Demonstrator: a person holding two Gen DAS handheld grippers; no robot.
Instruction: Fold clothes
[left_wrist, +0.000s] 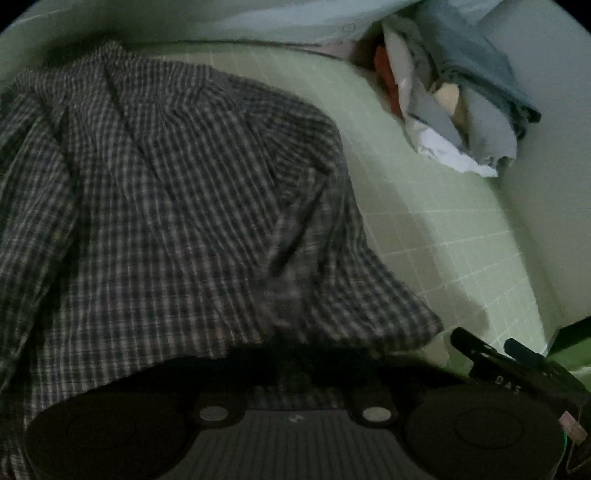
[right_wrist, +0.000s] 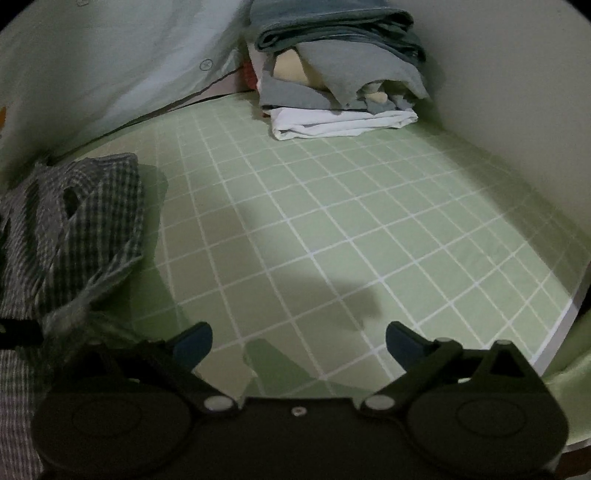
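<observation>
One checked shirt (left_wrist: 177, 206) bunched, axis unclear, draped over left gripper (left_wrist: 291, 369), grip unreadable; right gripper (right_wrist: 299, 338) spread apart.

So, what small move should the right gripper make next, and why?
Probably move the right gripper left to the checked shirt and take its near edge. Its fingers are open over bare green sheet and hold nothing. The shirt lies rumpled to its left, covering the left gripper's fingers, so it likely needs a second grip to spread.
</observation>
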